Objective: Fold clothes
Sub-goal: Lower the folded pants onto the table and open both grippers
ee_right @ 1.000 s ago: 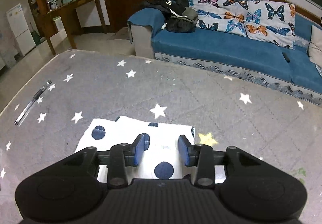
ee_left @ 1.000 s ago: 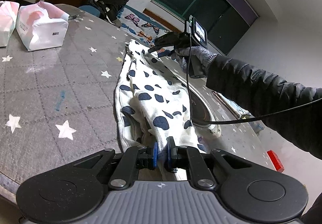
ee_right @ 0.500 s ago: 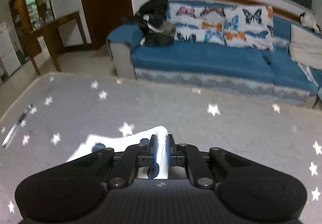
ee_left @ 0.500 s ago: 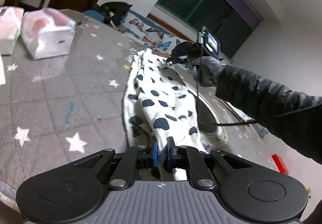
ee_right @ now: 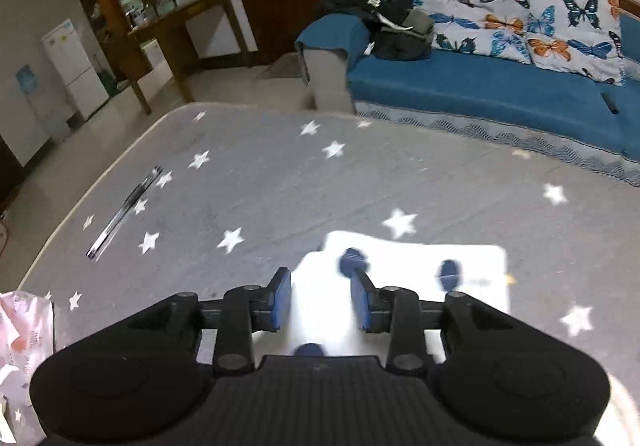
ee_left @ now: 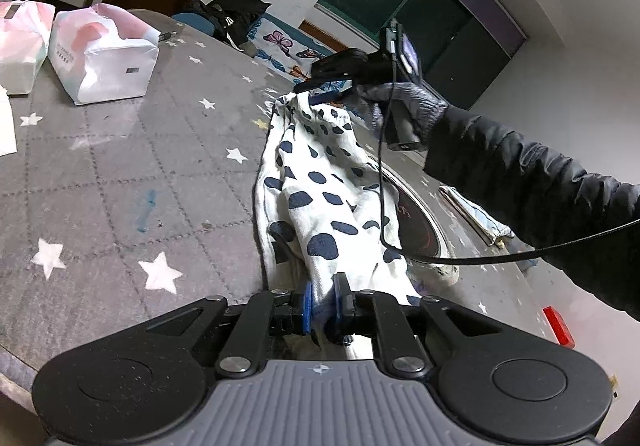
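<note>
Left wrist view shows the left gripper (ee_left: 323,300) pinched tight on the near hem of the spotted garment (ee_left: 320,185); the white cloth bunches between the blue pads and runs away across the star-printed table cover (ee_left: 120,173) toward the right gripper (ee_left: 308,89), which hangs over the far end. Right wrist view shows that tool (ee_right: 320,300) with its fingers apart — the far edge of the cloth (ee_right: 404,266) lies flat under them, gripped by nothing, and the view is blurred, so how close the pads sit to the fabric cannot be told.

My judgement is that the step in hand is to get both ends held so the piece can be folded over; to do it well, bring the right fingers down so one pad slides under the hem, then close on a full bite rather than a thread of edge. Keep the left clamp firm and level; a slack middle will wrinkle the fold. Lift both ends together, evenly — the cable (ee_left: 384,181) trailing across the cloth could drag on it, so route the hand clear. Two tissue packs (ee_left: 100,57) sit well apart and need no care.
</note>
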`<state>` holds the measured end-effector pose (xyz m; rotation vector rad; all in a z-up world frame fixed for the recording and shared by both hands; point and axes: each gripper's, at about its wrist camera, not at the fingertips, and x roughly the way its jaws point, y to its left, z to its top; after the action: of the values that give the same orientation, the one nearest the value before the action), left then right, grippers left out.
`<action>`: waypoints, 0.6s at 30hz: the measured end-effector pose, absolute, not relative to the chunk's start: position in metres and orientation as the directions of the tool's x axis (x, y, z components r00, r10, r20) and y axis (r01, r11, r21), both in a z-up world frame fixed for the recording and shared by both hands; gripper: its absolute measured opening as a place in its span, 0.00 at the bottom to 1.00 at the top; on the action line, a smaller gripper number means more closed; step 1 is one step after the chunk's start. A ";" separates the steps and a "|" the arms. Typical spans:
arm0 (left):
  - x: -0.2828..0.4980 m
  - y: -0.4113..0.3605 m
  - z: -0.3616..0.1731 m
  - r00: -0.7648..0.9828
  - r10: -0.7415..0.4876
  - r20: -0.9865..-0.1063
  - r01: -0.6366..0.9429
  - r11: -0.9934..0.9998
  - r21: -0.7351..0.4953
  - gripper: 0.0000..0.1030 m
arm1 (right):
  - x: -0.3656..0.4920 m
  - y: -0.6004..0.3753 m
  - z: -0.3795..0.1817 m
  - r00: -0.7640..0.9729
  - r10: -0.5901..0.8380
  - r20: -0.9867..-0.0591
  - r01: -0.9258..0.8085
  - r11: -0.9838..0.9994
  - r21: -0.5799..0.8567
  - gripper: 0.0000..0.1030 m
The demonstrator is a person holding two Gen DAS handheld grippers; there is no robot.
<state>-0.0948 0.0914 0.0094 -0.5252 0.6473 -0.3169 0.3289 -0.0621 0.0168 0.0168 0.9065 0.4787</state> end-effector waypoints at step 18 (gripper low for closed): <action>-0.097 0.094 0.006 0.752 -0.423 -0.505 0.095 0.828 -0.552 0.15 | 0.339 -0.055 0.008 0.553 0.433 -0.712 -0.337 0.897 0.285 0.15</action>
<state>-0.0965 0.0938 0.0055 -0.5286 0.6651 -0.2975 0.3391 -0.0553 0.0080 0.1197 0.8733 0.4567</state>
